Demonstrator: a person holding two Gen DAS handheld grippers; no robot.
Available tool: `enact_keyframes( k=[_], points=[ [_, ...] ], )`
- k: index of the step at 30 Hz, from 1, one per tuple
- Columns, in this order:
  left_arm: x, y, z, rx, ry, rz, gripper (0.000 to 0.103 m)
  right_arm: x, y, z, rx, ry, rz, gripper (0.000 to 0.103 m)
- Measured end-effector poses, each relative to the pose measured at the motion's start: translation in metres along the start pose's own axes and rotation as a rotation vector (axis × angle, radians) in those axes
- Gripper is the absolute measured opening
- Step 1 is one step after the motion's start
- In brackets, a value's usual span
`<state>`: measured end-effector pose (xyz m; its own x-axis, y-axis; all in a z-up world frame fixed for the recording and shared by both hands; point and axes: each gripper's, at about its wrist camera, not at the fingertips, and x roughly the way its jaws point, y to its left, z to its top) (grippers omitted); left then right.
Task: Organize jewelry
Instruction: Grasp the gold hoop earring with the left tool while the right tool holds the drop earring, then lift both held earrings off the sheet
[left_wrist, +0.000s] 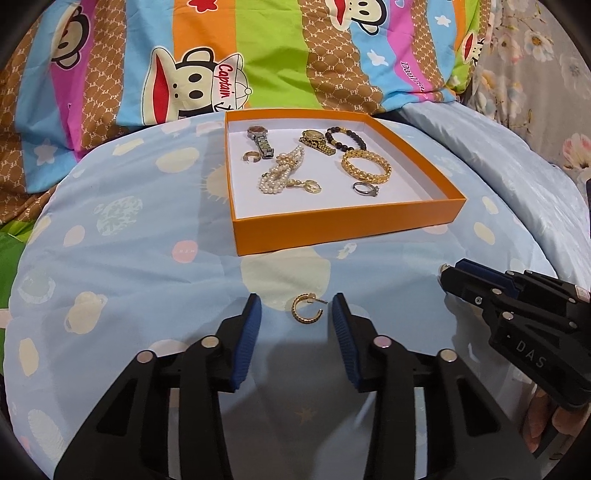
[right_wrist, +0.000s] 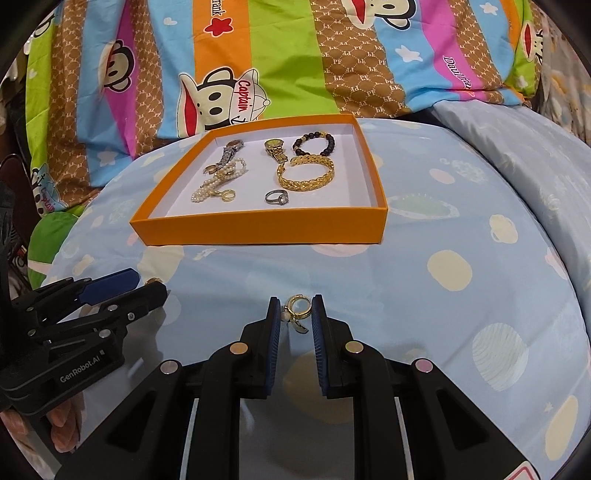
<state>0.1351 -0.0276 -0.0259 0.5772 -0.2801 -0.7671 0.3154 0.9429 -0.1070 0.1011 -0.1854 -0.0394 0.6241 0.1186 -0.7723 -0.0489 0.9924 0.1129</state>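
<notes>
Left gripper (left_wrist: 295, 314): fingers stood wide apart and held nothing; blue pads (left_wrist: 248, 339) faced each other across a clear gap; tips rested low over the bedsheet (left_wrist: 147, 229).
Hoop earring (left_wrist: 306, 308): lay flat on the bedsheet between the left fingers, nearer the right-hand pad, touching neither; its post pointed toward that pad.
Right gripper (right_wrist: 294, 314): fingers were drawn close together with a dangle earring (right_wrist: 297, 310) between the tips; the gold ring of it sat against the right-hand pad; whether both pads pressed it could not be told; a small pearl and a charm hung below the ring.
Box (right_wrist: 258, 230): orange, shallow, white inside; sat on the bedsheet well beyond both pairs of fingers, left of the right gripper's line and right of the left gripper's line.
Box contents: silver watch (left_wrist: 261, 139); gold watch (left_wrist: 314, 140); dark bead bracelet (left_wrist: 345, 138); gold chain bracelet (left_wrist: 365, 166); pearl strand (left_wrist: 280, 171); stone ring (right_wrist: 277, 198); small gold ring (left_wrist: 250, 156); gold earring (left_wrist: 313, 186) touching the pearl strand's near end.
Quilt (left_wrist: 258, 55): striped, printed with cartoon monkeys; lay beyond the box, far from the fingers.
</notes>
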Motion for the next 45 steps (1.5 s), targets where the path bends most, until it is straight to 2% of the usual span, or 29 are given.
enact_keyframes(
  k=[2,5,36,45],
  points=[
    [0.0,0.0,0.0,0.002,0.001,-0.009,0.025,0.0,0.0,0.0,0.001,0.0,0.001,0.016],
    [0.0,-0.001,0.0,0.005,0.001,-0.018,0.016,0.0,0.0,0.0,0.001,0.0,0.001,0.016],
    [-0.007,-0.003,-0.002,0.02,-0.025,-0.046,0.015,-0.001,-0.003,0.002,0.015,-0.004,0.004,0.016],
    [-0.011,0.008,-0.001,-0.012,-0.047,-0.033,0.015,-0.013,-0.015,0.005,0.049,-0.057,-0.009,0.016]
  ],
)
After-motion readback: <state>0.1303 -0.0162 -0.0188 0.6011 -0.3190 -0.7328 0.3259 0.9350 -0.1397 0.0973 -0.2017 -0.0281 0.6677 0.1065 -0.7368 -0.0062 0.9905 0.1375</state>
